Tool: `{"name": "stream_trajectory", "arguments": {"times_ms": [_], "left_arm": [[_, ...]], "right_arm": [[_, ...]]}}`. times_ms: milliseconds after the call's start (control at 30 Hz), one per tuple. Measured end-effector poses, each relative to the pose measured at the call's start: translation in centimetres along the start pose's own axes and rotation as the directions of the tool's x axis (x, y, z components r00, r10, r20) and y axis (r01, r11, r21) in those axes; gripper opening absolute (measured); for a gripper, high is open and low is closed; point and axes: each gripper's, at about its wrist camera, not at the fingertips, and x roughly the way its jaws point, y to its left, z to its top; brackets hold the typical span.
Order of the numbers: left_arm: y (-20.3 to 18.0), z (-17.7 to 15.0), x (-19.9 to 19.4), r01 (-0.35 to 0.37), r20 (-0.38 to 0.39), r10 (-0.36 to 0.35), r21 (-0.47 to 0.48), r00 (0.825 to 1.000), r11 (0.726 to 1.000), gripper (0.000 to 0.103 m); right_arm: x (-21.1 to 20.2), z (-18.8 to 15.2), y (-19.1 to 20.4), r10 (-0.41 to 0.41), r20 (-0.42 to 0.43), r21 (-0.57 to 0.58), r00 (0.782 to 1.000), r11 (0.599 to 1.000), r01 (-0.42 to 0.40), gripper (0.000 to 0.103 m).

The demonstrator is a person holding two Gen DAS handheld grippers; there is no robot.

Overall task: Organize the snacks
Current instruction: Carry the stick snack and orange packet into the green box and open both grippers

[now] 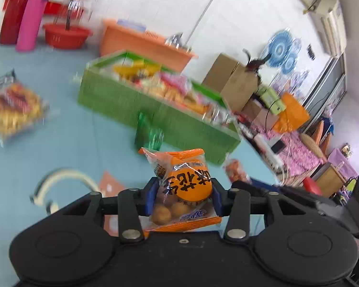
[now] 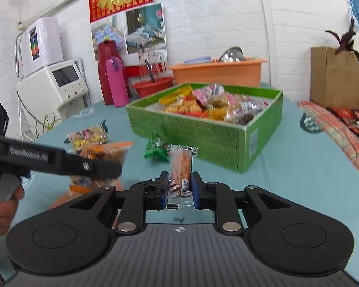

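Both grippers hold a snack before the green box (image 2: 203, 129).
Left gripper (image 1: 182, 197) clamps the orange packet (image 1: 183, 186); right gripper (image 2: 179, 187) pinches the thin bar (image 2: 180, 174); green wrapper (image 2: 155, 149) lies at 11 o'clock.

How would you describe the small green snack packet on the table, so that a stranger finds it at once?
Find the green box full of snacks on the blue tablecloth. Just in front of its near wall lies the green packet. It is the only loose green snack; the other loose packets nearby are orange or yellow.

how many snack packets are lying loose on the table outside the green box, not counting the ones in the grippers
2: a green foil snack packet by the green cardboard box's front wall, and a clear packet of yellow-red snacks farther left on the blue tablecloth. The left gripper may hide others.
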Motion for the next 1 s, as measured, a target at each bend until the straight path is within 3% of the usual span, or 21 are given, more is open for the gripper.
{"name": "stream_trajectory", "arguments": {"times_ms": [267,500,733,767,833,867,1000], "left_arm": [[-0.1,7.0,0.1,-0.012,0.146,0.010,0.008,0.989,1.000,0.075],[2.1,11.3,4.3,-0.053,0.187,0.059,-0.035,0.981,0.998,0.075],[3.6,12.6,7.8,-0.093,0.163,0.093,-0.012,0.982,0.996,0.078],[3.9,12.5,8.4,-0.097,0.151,0.097,-0.011,0.984,0.995,0.082],[4.4,12.0,9.2,-0.118,0.128,0.119,-0.018,0.985,0.993,0.103],[4.6,11.6,9.2,-0.129,0.125,0.130,-0.023,0.983,0.991,0.103],[4.4,10.1,8.1,-0.149,0.142,0.144,0.024,0.979,0.989,0.103]], "right_arm": [[1.3,4.4,-0.3,-0.019,0.109,-0.048,0.994,0.999,0.024,0.034],[4.5,6.9,-2.1,-0.084,0.160,-0.029,0.984,0.996,0.089,0.034],[7.8,7.6,-3.3,-0.128,0.164,-0.012,0.978,0.991,0.131,0.036],[8.3,7.4,-3.4,-0.131,0.163,-0.009,0.978,0.991,0.134,0.041],[9.4,6.7,-3.3,-0.145,0.142,-0.031,0.979,0.988,0.151,0.078],[9.7,6.3,-3.2,-0.159,0.122,-0.043,0.980,0.985,0.165,0.103],[9.5,5.2,-2.6,-0.159,0.115,-0.081,0.981,0.982,0.169,0.103]]}}
